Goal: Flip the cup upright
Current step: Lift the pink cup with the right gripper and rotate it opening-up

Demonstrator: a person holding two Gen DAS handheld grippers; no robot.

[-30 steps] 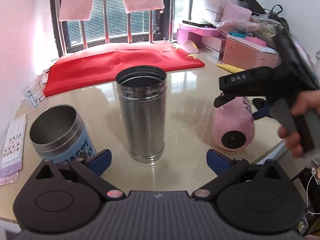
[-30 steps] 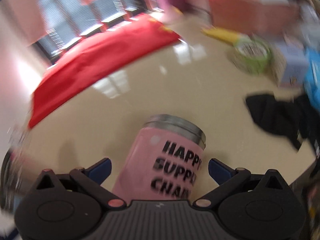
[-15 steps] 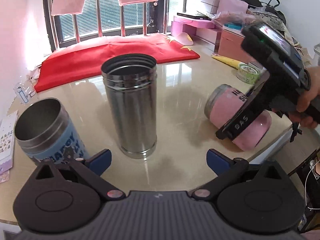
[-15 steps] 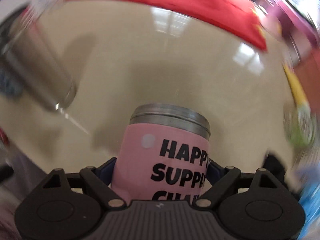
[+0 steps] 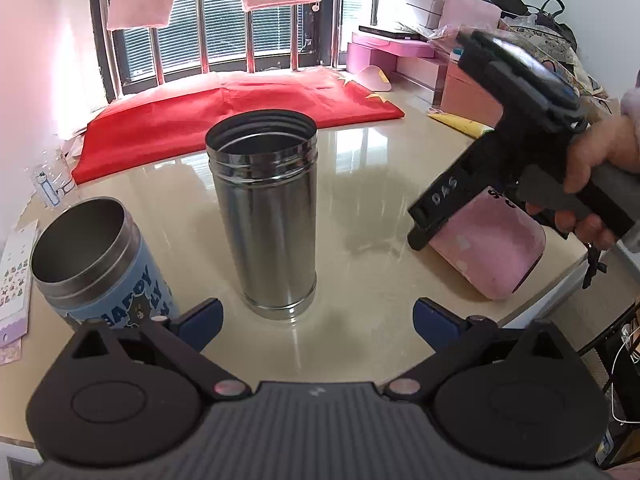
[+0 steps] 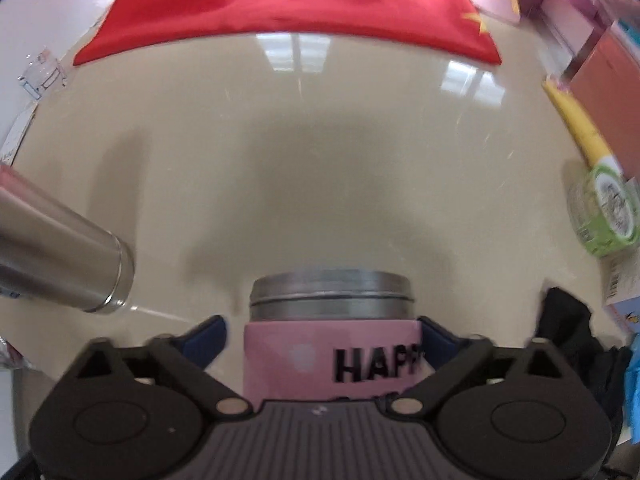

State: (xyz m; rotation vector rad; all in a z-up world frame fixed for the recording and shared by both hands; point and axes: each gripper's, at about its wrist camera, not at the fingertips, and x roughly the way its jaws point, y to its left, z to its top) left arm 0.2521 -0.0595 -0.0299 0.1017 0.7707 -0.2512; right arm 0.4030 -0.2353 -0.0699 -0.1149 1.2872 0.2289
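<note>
A pink cup (image 6: 332, 344) with black lettering and a steel rim lies on its side on the beige table (image 6: 320, 160), rim pointing away from me. My right gripper (image 6: 322, 334) has its blue fingers on both sides of the cup; the right finger touches it and a small gap shows at the left. In the left wrist view the pink cup (image 5: 492, 248) lies at the right under the right gripper (image 5: 424, 228). My left gripper (image 5: 316, 316) is open and empty, just in front of a tall steel cup (image 5: 266, 216) that stands upright.
A blue cup (image 5: 92, 256) stands upright at the left, near the left finger. A red cloth (image 5: 224, 116) covers the far side of the table. A green tape roll (image 6: 604, 216), a yellow object (image 6: 576, 124) and black fabric (image 6: 572, 344) lie at the right. The table edge runs close on the right.
The right gripper has come down over the pink cup and pushed further along it, so more of the cup lies between its fingers. The left gripper has barely moved.
</note>
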